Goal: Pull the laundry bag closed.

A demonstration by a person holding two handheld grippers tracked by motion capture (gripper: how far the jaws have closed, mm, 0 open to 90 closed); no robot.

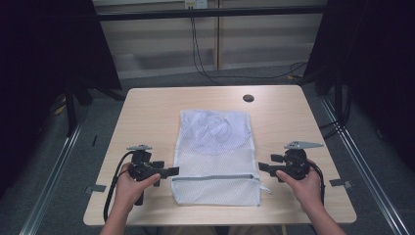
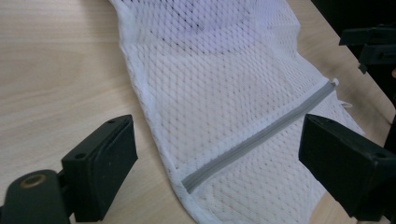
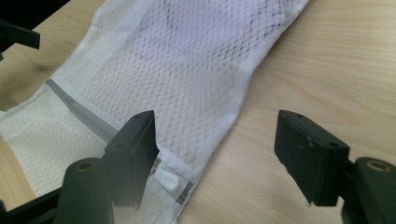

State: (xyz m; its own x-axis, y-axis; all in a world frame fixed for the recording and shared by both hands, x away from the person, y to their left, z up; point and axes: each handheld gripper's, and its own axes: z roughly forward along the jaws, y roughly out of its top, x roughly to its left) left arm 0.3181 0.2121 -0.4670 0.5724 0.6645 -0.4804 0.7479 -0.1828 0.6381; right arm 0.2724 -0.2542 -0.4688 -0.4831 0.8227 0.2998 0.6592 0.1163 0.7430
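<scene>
My left hand-held gripper [image 1: 172,171] has its jaws apart with nothing between them, hovering just off the left edge of the white mesh laundry bag [image 1: 215,156]. My right hand-held gripper [image 1: 264,167] is also spread and empty, just beside the bag's right edge. The bag lies flat between them on the desk [image 1: 147,112], long axis running away from me, its grey zipper [image 2: 259,135] crossing from side to side near my end. The zipper pull [image 3: 169,179] sits at the right end, nearest my right jaws. Something pale, perhaps a garment, bulges inside the far half; I cannot make it out.
</scene>
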